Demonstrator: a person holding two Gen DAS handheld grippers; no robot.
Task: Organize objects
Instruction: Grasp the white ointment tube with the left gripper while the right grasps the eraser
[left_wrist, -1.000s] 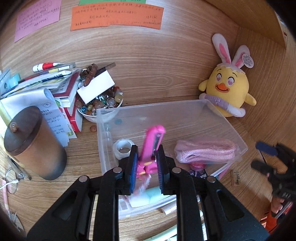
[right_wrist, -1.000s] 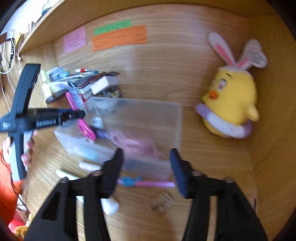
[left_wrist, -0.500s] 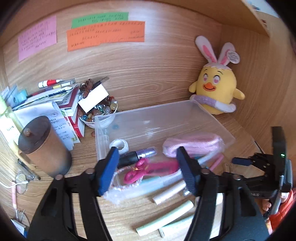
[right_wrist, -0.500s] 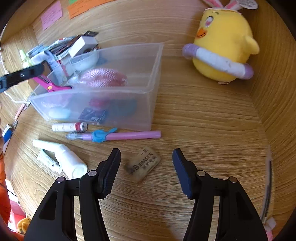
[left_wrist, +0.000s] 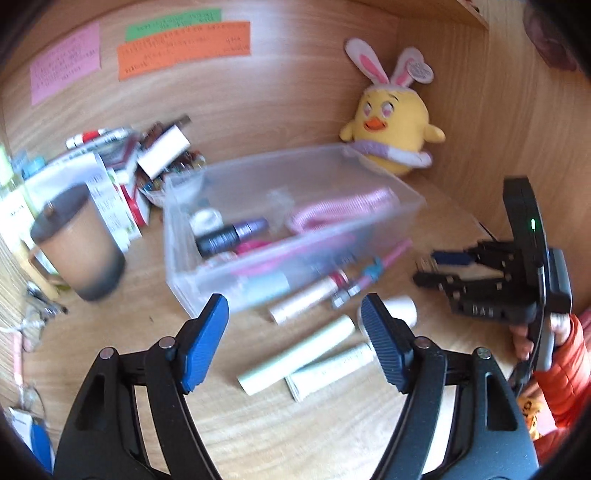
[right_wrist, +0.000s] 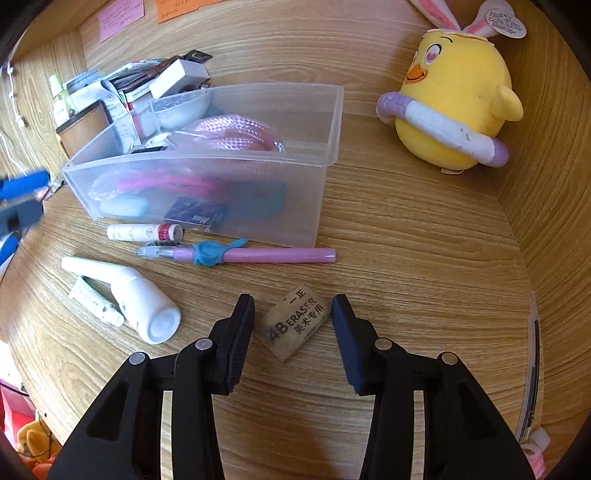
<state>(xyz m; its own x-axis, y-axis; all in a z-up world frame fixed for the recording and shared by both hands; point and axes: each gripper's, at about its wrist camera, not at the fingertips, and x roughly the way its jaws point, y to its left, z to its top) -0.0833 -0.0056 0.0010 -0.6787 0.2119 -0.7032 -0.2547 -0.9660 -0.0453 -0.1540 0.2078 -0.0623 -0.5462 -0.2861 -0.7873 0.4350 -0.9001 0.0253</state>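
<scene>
Pink scissors (left_wrist: 258, 245) now lay in the clear bin (left_wrist: 207, 295); the left claw (left_wrist: 293, 334) opened empty — the right claw (right_wrist: 293, 325) was closing around the eraser (right_wrist: 297, 321), pads not yet touching.

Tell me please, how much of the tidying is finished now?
Partly done: the clear bin already holds a pink rope and scissors. The right gripper is closing around the eraser, not gripping yet. The pink pen, white bottle and tubes remain outside.
</scene>
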